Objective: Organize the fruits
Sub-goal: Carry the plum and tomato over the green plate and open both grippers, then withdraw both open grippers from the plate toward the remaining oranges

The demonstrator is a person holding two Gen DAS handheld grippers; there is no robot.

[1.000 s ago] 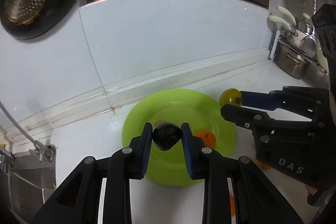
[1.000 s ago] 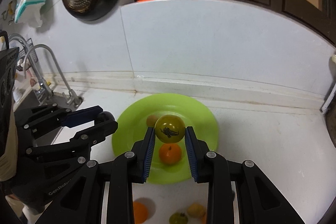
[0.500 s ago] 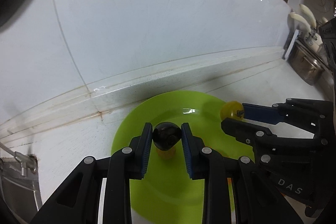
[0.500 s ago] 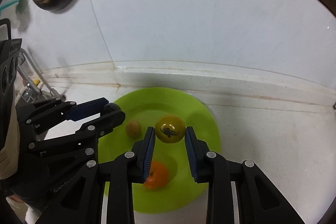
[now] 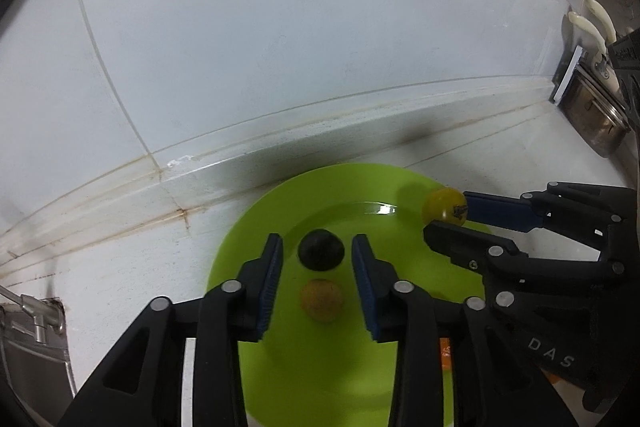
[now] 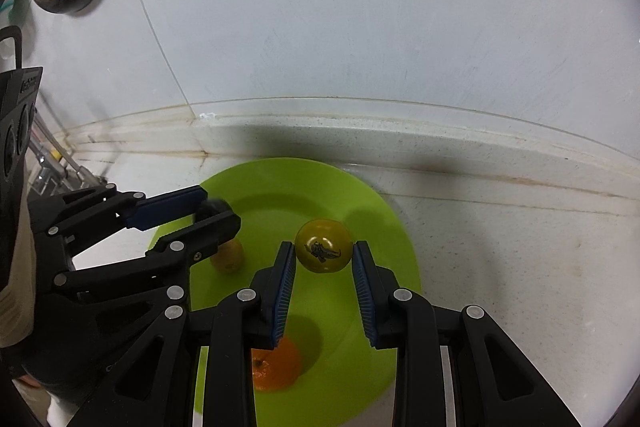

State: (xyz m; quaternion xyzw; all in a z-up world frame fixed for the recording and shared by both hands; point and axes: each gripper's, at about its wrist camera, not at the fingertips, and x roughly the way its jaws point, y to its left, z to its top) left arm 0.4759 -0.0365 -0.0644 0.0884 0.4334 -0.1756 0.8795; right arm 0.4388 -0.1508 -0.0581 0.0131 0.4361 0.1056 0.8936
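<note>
White tiled wall [image 5: 280, 47] behind pale countertop [image 6: 500, 247].

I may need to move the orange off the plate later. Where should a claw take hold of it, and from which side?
Grip the orange across its round middle, coming from above: it lies low in the green plate, whose raised rim hinders a level approach. It is partly hidden behind the right claw, so I cannot judge its stem side.
</note>
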